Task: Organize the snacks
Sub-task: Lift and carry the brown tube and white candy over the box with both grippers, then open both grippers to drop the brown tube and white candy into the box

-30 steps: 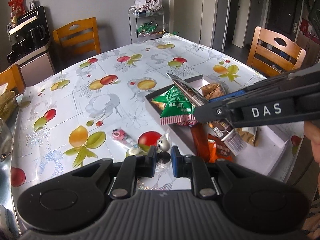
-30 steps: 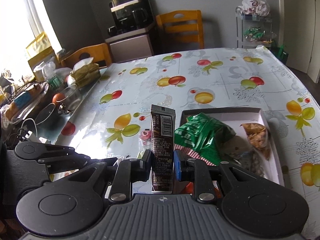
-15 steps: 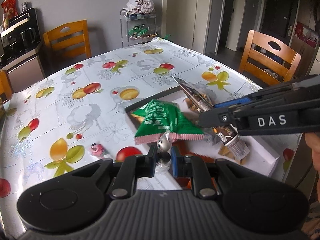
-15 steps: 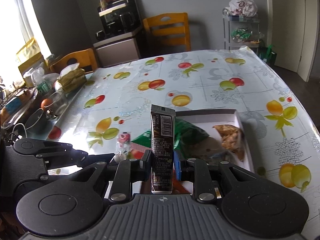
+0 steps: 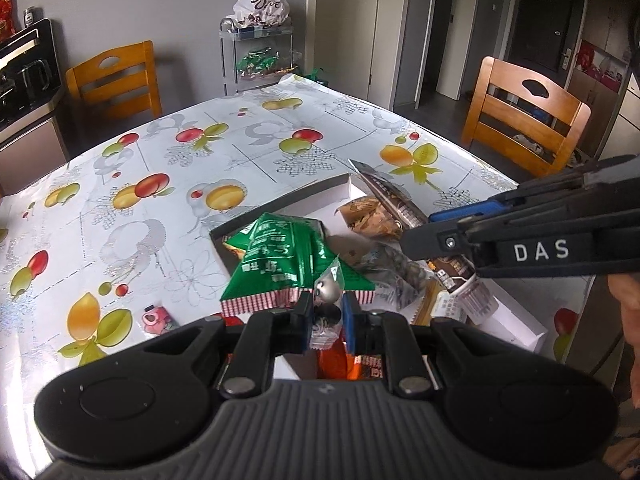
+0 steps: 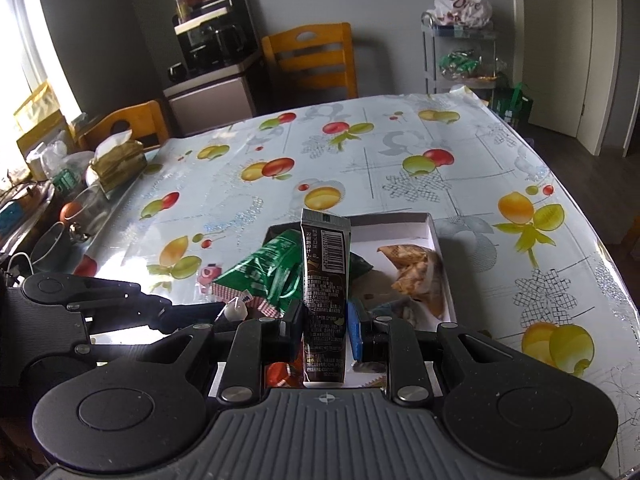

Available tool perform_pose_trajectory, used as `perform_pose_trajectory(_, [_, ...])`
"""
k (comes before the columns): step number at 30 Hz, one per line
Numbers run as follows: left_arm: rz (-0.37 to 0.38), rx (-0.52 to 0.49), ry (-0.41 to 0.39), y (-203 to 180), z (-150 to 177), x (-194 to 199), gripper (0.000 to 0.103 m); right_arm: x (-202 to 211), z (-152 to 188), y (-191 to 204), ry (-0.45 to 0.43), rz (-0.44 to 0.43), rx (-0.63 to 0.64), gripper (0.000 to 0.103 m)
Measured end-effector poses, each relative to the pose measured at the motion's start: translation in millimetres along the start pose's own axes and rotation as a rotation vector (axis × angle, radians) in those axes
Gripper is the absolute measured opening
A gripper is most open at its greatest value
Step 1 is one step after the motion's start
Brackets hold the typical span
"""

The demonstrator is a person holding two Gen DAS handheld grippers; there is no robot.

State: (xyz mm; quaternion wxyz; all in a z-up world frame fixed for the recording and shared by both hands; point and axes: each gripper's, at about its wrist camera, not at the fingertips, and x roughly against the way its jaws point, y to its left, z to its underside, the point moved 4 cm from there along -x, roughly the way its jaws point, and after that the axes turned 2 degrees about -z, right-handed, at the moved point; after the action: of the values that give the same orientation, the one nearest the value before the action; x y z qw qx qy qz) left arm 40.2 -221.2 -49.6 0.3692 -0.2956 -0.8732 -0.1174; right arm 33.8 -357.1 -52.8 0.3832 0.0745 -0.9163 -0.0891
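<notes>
Left tongs (image 5: 326, 312) on silver candy (image 5: 327, 294) — right tongs (image 6: 325, 322) on brown packet (image 6: 325, 296).

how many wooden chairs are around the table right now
3. One wooden chair stands at the table's far end by the grey wall, one on the side nearer the doors, one on the window side. More may be out of view.

Home dining room: fruit-print tablecloth (image 6: 400, 152), wooden chairs (image 5: 524, 120), coffee machine (image 6: 216, 40).
</notes>
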Motion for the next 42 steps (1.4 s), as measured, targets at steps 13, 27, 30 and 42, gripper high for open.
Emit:
perform_pose_trajectory(13, [0.023, 0.001, 0.034, -10.9, 4.5, -15.5, 0.012, -8.1, 7.0, -14.5, 0.04, 0.005, -0.012, 0.025])
perform_pose_trajectory(27, [0.045, 0.007, 0.075, -15.0, 10.3, -32.5, 0.013, -16.7, 20.1, -23.1, 0.091, 0.022, -0.024, 0.025])
perform_pose_trajectory(30, [0.052, 0.001, 0.088, -17.5, 12.8, -36.5, 0.013, -19.4, 23.5, -24.1, 0.108, 0.029, -0.025, 0.025])
perform_pose_trajectory(42, [0.09, -0.041, 0.153, -28.4, 26.9, -56.7, 0.013, -39.0, 43.2, -25.6, 0.216, 0.058, 0.004, 0.025])
